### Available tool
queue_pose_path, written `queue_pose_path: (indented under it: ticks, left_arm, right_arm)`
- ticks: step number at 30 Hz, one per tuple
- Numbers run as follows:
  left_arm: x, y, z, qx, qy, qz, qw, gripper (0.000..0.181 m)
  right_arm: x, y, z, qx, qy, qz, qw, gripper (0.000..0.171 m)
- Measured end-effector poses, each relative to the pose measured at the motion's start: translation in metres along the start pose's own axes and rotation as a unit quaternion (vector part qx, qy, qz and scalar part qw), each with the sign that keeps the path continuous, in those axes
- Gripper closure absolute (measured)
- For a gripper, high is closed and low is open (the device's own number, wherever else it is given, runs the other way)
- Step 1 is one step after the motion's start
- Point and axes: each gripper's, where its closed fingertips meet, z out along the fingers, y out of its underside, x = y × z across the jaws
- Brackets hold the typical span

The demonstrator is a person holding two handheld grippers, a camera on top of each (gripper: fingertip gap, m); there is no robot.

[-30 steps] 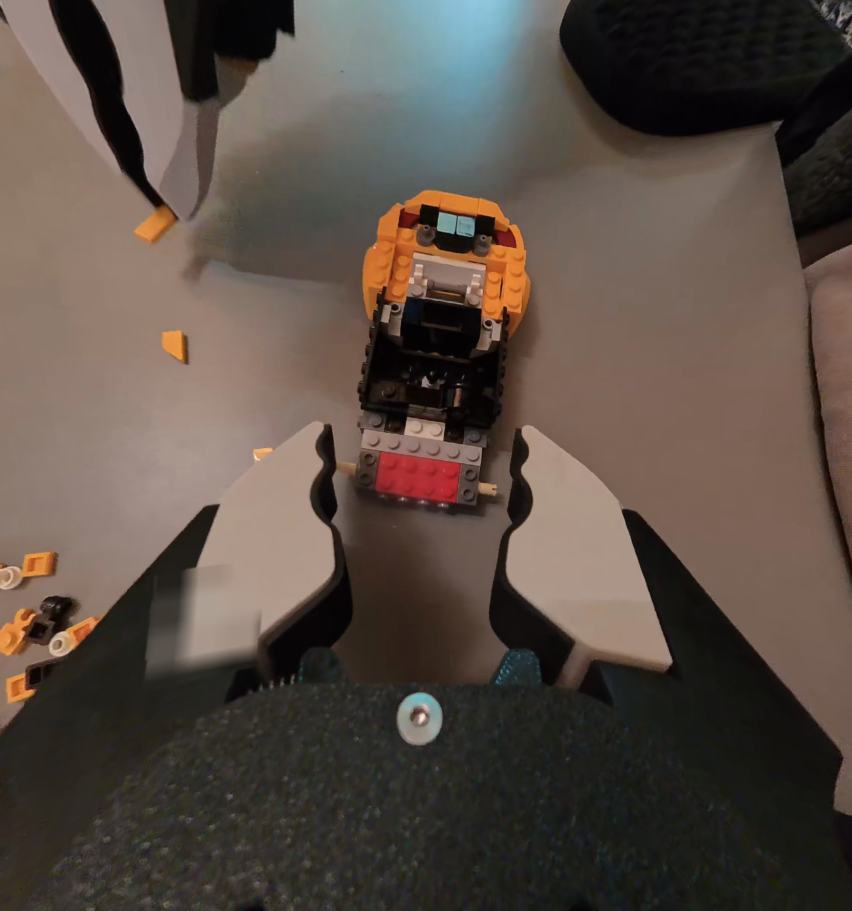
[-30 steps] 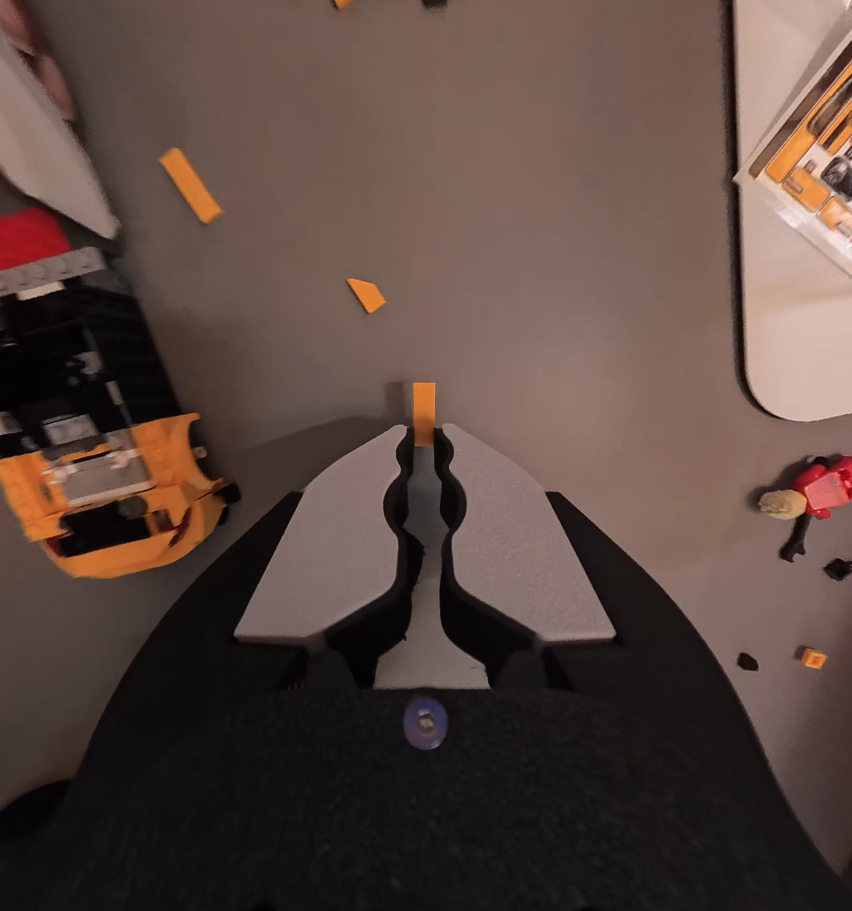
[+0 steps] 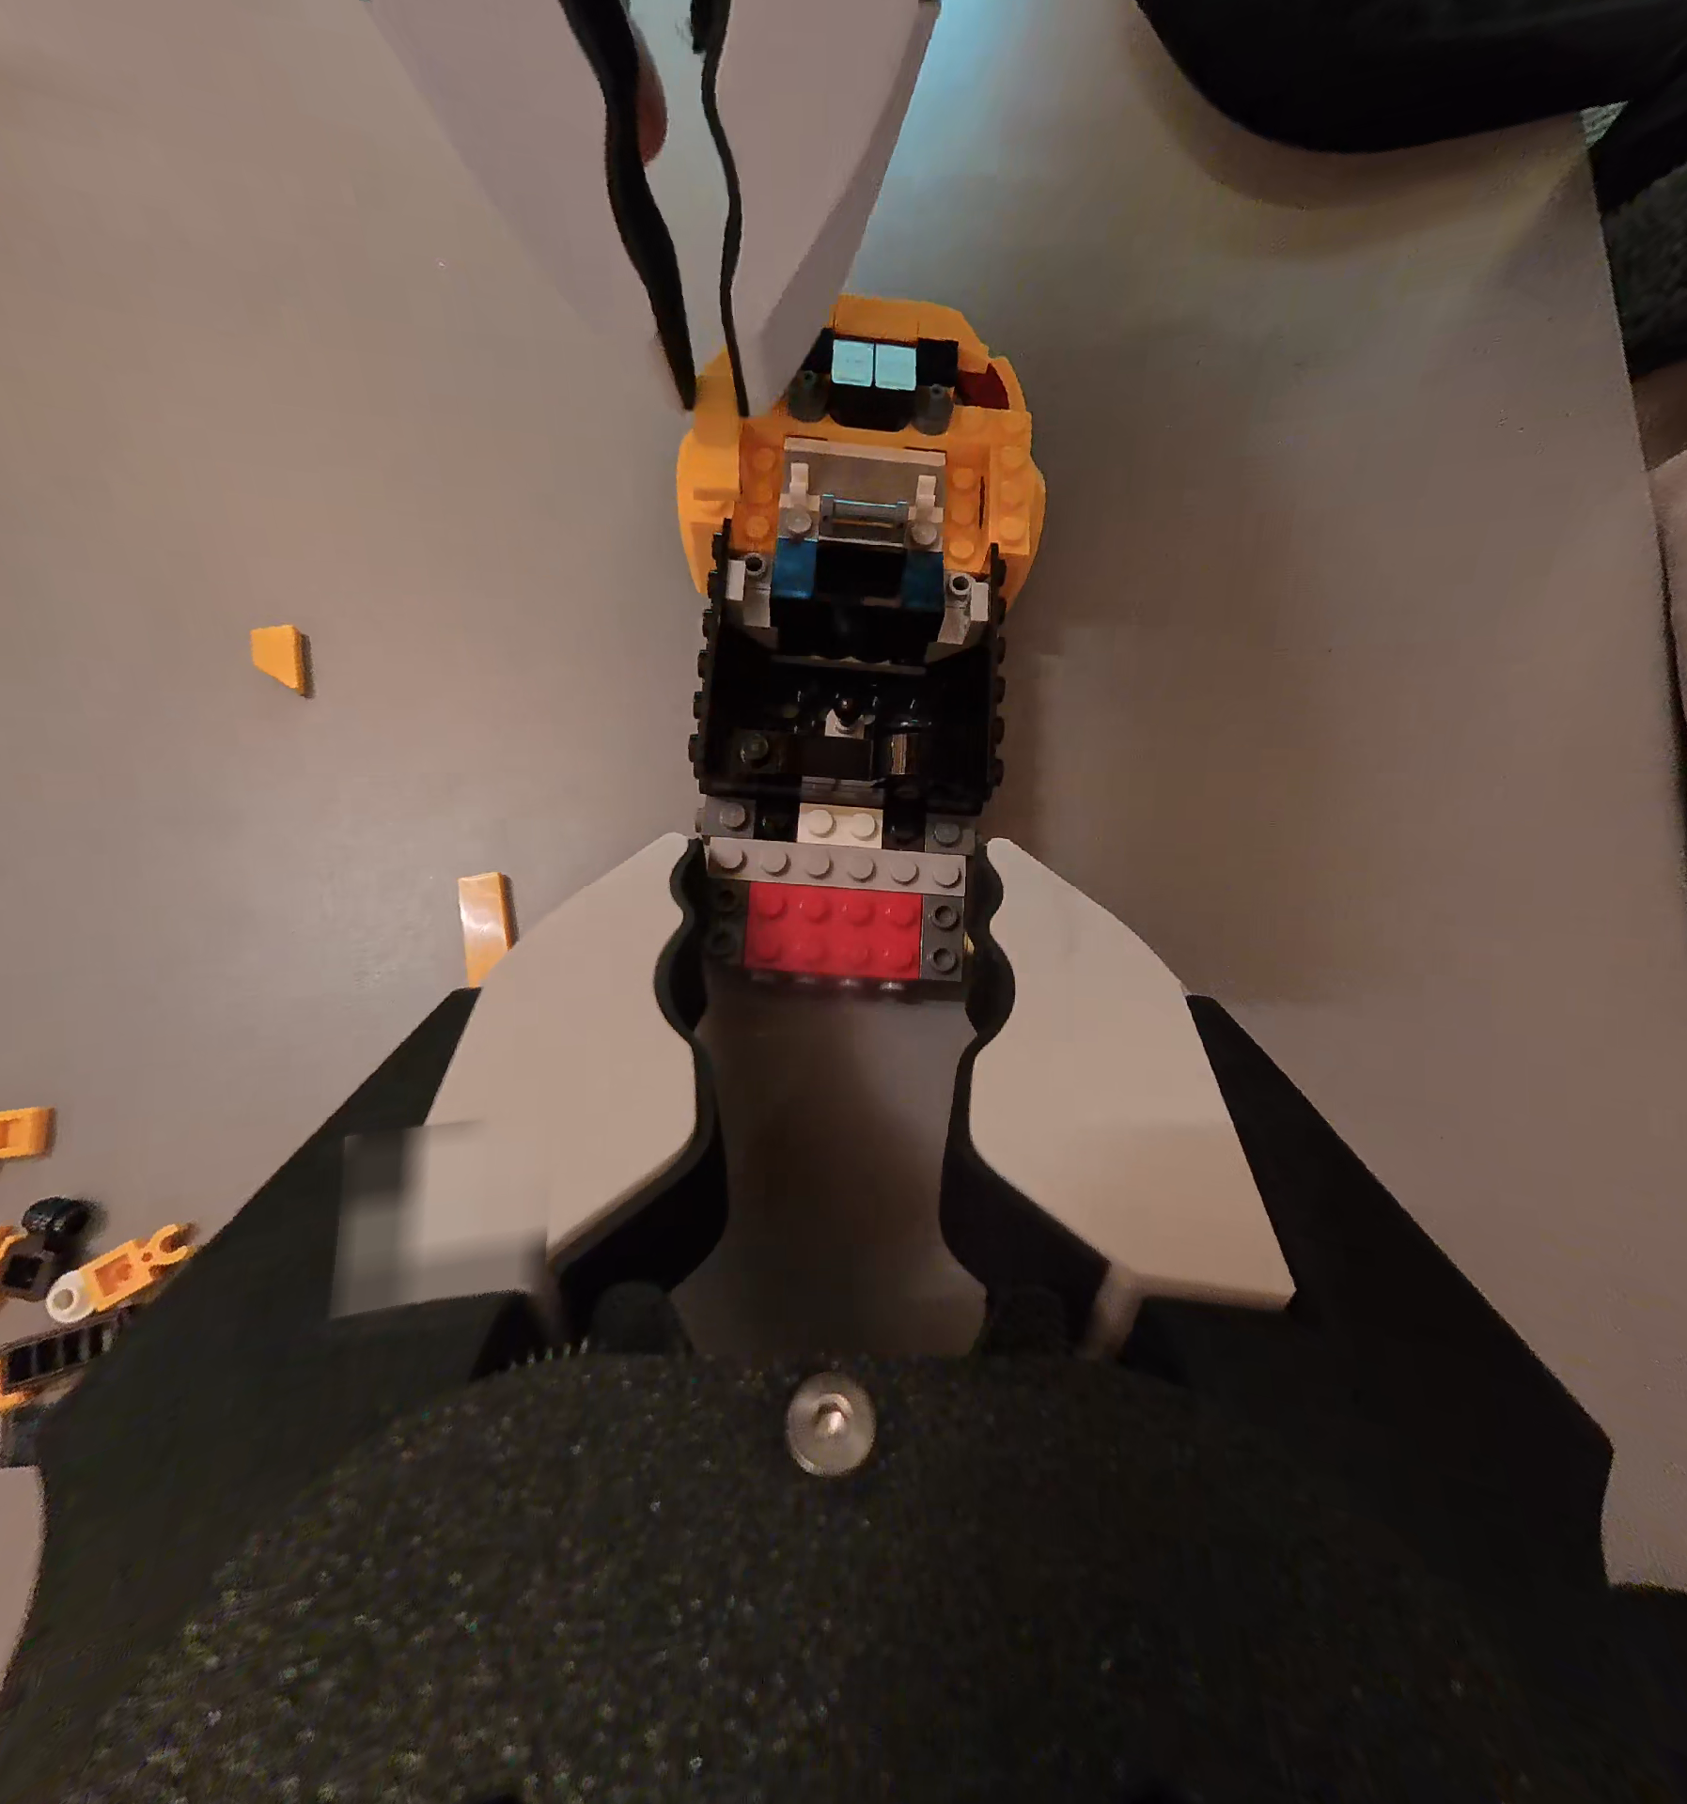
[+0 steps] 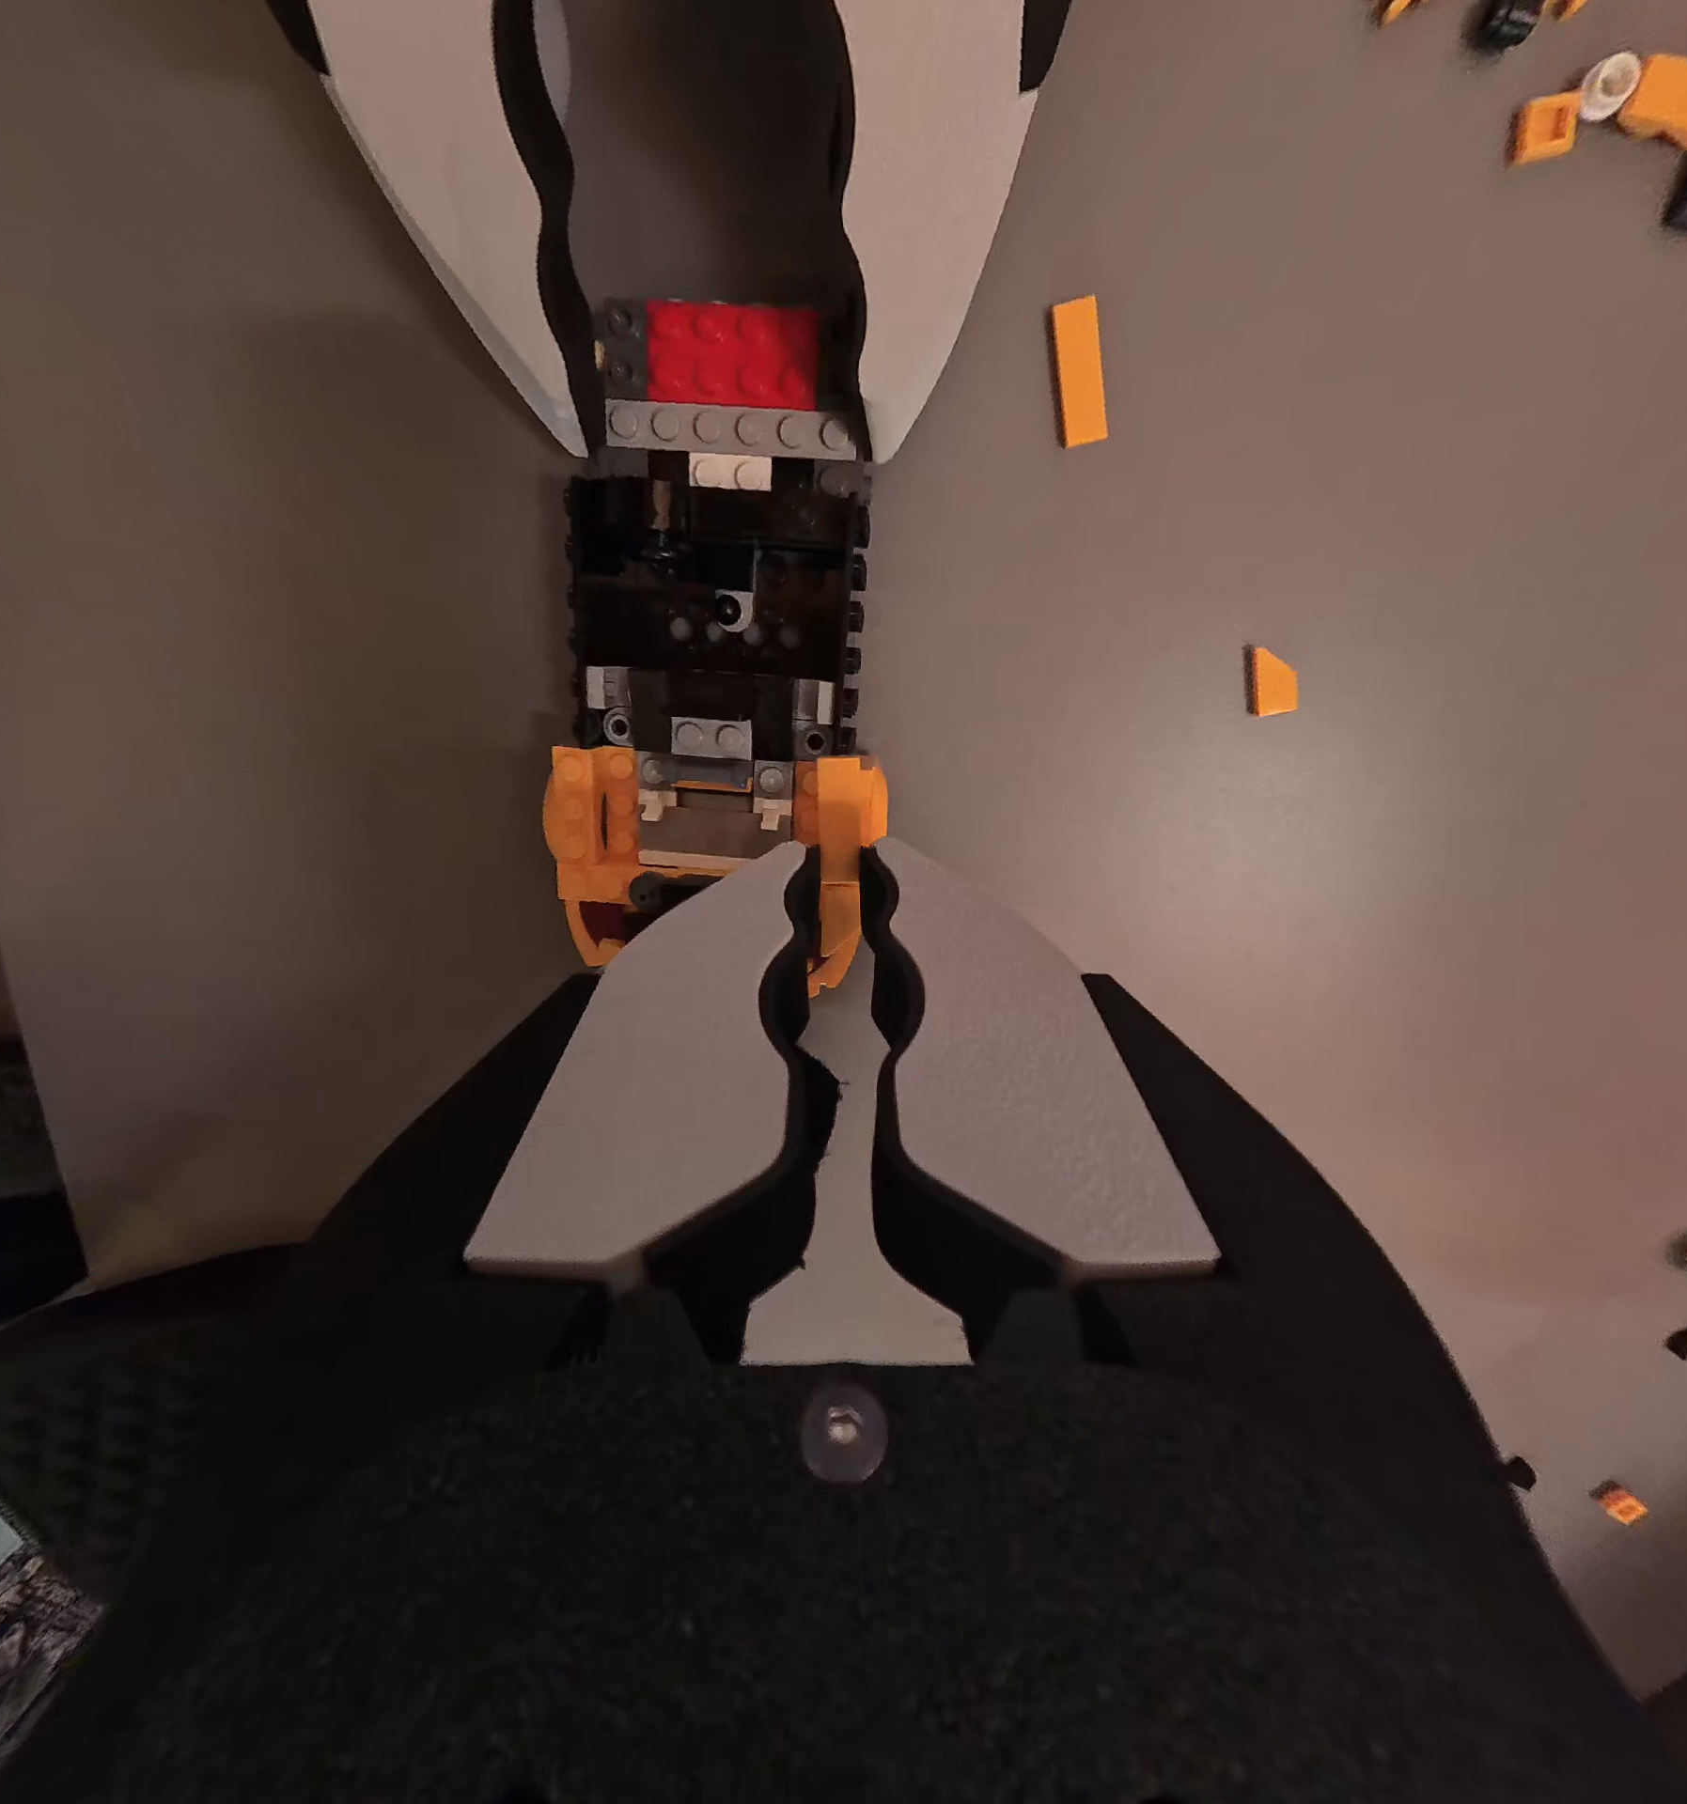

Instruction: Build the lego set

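Grey tabletop [image 3: 234, 390], dark textured cushion [image 3: 1405, 68] at its far edge.

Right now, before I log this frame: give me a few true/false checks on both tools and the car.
1. The left tool straddles the lego car's red end. True.
2. The right tool is wide open and empty. False: it is nearly closed on an orange piece.
3. The right tool is at the car's orange end. True.
4. The long orange tile sits on the car. False: it lies on the table beside the car.
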Motion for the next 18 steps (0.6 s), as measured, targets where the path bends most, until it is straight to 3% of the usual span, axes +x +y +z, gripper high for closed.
queue_pose_path:
  ticks: [18]
  left_arm:
    - [0.0007, 0.0002, -0.0002, 0.001, 0.002, 0.0, 1.0, 0.13]
  right_arm:
    - [0.0003, 0.0051, 0.0068, -0.015, -0.011, 0.027, 0.999, 0.161]
